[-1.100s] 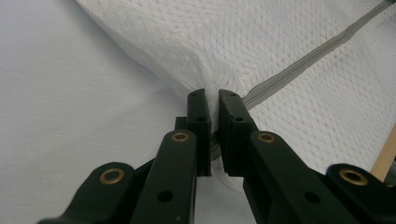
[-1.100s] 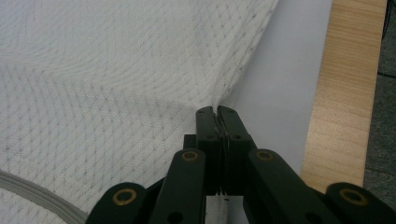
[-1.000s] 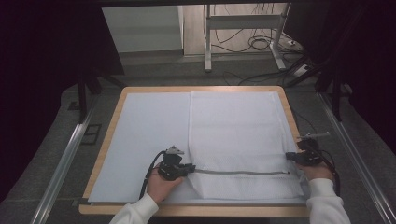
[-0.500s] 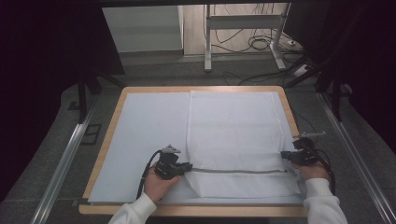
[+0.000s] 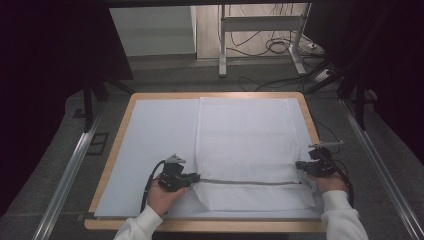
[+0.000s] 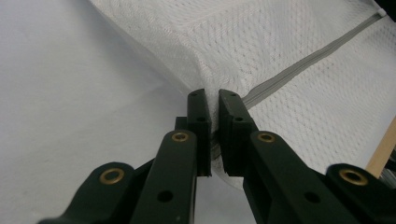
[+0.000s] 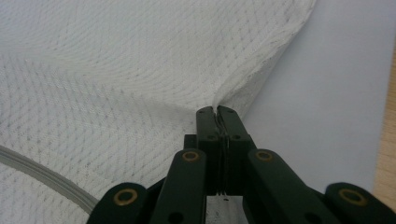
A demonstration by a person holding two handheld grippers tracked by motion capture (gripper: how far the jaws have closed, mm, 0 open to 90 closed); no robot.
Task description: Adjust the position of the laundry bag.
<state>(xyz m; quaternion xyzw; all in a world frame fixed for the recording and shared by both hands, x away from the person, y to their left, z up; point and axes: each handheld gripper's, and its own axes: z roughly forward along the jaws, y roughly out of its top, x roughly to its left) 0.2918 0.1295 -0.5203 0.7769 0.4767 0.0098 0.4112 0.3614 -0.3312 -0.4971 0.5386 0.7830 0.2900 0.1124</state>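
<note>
- The white mesh bag (image 5: pixel 247 150) lies flat on the pale mat (image 5: pixel 150 145); its two near-edge corners are pinched, apparently to draw the zipper (image 5: pixel 250 182) line taut.
- Left gripper (image 6: pixel 214 100): jaws nearly closed, clamping the bag's left corner fold.
- Right gripper (image 7: pixel 217 111): jaws fully closed on the bag's right edge.

Left gripper (image 5: pixel 192 177), clamped on the mesh bag (image 5: pixel 247 140), sits slightly farther toward 12 o'clock than a second ago. Right gripper (image 5: pixel 302 166), pinching the bag's opposite edge, also shifts toward 12 and a touch toward 9. The grey zipper (image 5: pixel 250 182) line between them lies higher on the table (image 5: pixel 120 130).
</note>
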